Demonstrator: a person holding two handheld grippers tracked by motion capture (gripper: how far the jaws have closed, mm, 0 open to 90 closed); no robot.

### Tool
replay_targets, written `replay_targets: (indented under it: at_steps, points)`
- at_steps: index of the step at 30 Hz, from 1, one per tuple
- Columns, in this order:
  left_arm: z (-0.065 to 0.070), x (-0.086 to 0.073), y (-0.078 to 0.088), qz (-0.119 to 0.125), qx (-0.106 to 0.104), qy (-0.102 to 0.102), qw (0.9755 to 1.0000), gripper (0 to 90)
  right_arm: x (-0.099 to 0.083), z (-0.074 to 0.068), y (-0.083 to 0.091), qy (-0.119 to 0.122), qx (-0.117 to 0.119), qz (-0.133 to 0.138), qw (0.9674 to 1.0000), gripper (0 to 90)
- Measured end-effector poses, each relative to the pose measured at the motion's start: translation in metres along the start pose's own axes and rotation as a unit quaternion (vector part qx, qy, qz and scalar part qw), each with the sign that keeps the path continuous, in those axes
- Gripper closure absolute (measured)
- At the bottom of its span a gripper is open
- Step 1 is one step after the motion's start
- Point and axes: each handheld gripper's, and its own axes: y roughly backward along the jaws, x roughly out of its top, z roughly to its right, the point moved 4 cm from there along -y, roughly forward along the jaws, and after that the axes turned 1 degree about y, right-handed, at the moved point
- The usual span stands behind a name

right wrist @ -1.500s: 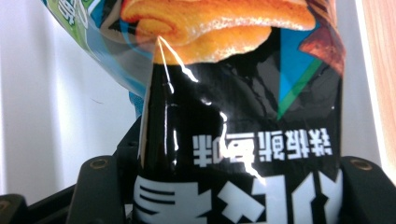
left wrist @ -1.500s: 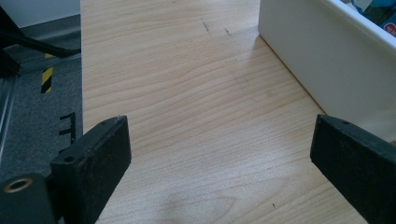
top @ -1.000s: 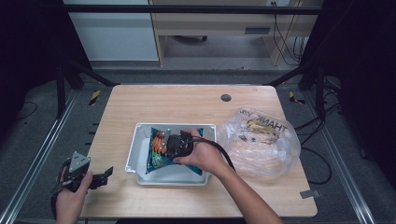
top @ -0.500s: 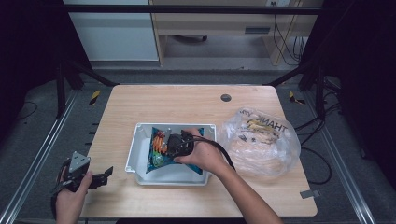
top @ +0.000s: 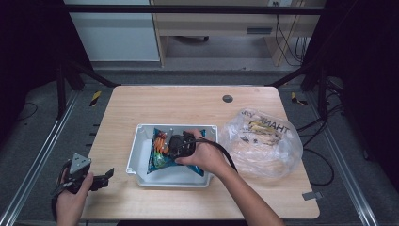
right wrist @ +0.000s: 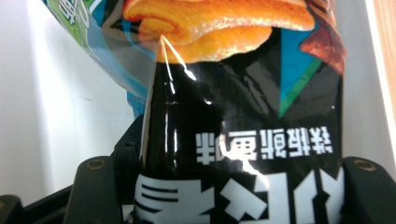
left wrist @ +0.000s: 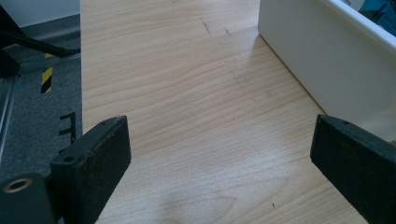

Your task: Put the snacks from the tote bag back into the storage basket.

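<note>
A blue and black snack bag (top: 159, 159) with orange chips printed on it lies in the white bin (top: 133, 157) at the middle of the table. My right gripper (top: 176, 147) is down in the bin over the bag. In the right gripper view the bag (right wrist: 243, 116) spans the gap between both jaws of that gripper (right wrist: 229, 186); the jaws have just been opening slightly, and the bag still sits pinched between them. My left gripper (top: 109, 175) rests at the table's front left corner, and the left gripper view has it (left wrist: 219, 135) wide open over bare wood.
A crumpled clear plastic bag (top: 263, 141) with goods inside lies right of the bin. A dark round grommet (top: 227, 99) sits near the far edge. The bin's outer wall (left wrist: 327, 60) stands just right of my left gripper. Metal frame rails run along both table sides.
</note>
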Motion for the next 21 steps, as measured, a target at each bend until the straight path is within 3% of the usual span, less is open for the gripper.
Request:
replay_targets:
  at_steps: [11, 21]
  points:
    - [0.0002, 0.0000, 0.0001, 0.000, -0.001, -0.001, 1.0000, 4.8, 0.0020, -0.0012, -0.0030, 0.007, -0.003, -0.001, 1.0000, 33.4]
    - [0.0001, -0.0001, 0.0001, 0.000, -0.001, 0.000, 1.0000, 4.8, 0.0025, -0.0014, -0.0049, -0.003, -0.012, 0.002, 0.9999, 29.0]
